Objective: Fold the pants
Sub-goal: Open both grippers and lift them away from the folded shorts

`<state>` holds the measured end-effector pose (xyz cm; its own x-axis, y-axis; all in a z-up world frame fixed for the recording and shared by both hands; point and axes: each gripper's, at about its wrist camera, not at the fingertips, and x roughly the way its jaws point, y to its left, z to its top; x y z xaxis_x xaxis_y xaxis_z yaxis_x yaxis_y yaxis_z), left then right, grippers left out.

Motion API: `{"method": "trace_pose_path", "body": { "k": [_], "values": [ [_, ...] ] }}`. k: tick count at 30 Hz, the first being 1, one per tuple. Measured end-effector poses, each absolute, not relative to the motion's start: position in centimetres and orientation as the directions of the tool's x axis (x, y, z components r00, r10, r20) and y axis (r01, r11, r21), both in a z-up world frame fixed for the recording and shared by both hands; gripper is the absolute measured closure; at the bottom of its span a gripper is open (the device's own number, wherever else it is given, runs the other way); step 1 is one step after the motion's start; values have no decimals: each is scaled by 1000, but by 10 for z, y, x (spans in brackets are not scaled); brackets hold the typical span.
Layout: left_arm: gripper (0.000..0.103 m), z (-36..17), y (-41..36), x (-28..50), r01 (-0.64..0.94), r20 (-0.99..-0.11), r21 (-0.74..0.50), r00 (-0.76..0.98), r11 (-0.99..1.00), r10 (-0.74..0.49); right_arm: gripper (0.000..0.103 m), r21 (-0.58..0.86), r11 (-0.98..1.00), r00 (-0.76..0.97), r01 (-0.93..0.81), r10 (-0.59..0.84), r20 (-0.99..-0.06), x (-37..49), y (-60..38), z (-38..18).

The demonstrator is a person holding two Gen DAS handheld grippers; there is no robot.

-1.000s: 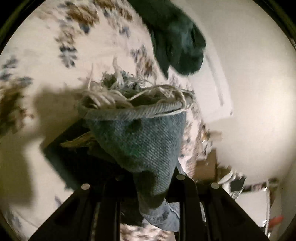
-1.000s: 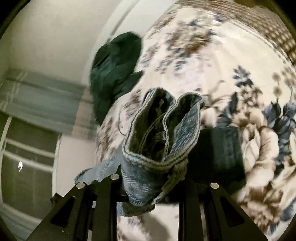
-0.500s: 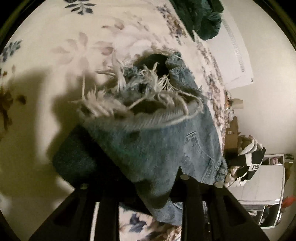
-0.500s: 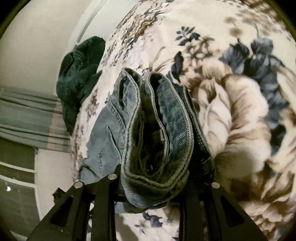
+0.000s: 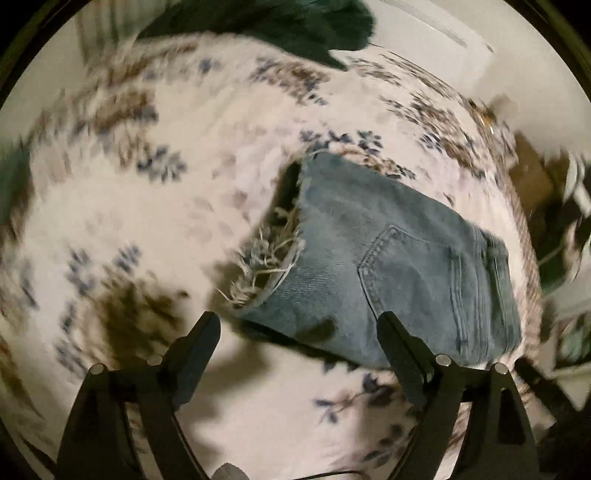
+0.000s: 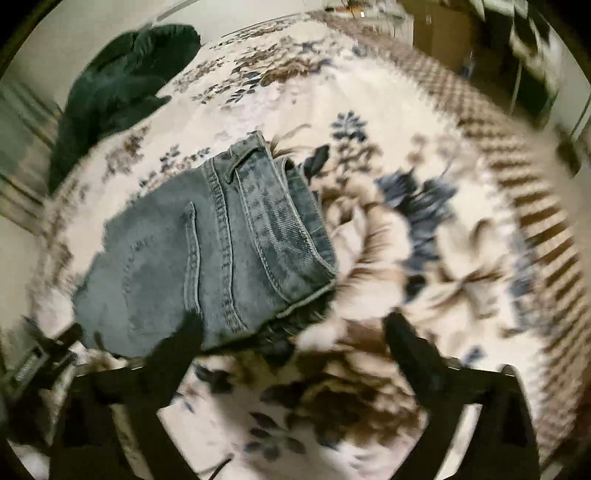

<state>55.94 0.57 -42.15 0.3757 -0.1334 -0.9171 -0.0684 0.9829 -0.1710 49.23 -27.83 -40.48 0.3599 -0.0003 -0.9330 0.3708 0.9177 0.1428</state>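
The blue denim pants point(image 5: 399, 266) lie folded flat on the flowered bedspread point(image 5: 147, 221), back pocket up, frayed hems at their left end. My left gripper point(image 5: 299, 332) is open and empty, just in front of the frayed end. In the right wrist view the pants point(image 6: 207, 251) show their waistband end. My right gripper point(image 6: 295, 336) is open and empty, its left finger point(image 6: 181, 343) over the near edge of the denim. Both views are blurred by motion.
A dark green garment point(image 6: 122, 85) lies at the far end of the bed, also in the left wrist view point(image 5: 295, 26). The bedspread's checked border point(image 6: 517, 155) runs along the right edge. Cardboard boxes and clutter point(image 5: 535, 184) stand beyond the bed.
Both grippers have let go of the pants and opened. The pants now lie flat on the bed, and both grippers have pulled back from them.
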Motion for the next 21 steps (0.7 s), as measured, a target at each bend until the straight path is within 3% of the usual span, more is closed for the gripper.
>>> {"method": "trace_pose_path", "body": {
  "k": [3, 8, 21],
  "values": [
    [16, -398, -1, 549, -12, -913, -99, 399, 995, -86, 1, 20, 938, 365, 346, -115, -924, 484, -260, -376],
    [16, -352, -8, 537, 23, -899, -40, 436, 999, -46, 0, -59, 942, 406, 329, -198, -892, 472, -240, -323],
    [16, -197, -7, 437, 26, -810, -1, 586, 1000, -15, 0, -24, 963, 558, 268, -175, -811, 375, -216, -150]
  ]
}}
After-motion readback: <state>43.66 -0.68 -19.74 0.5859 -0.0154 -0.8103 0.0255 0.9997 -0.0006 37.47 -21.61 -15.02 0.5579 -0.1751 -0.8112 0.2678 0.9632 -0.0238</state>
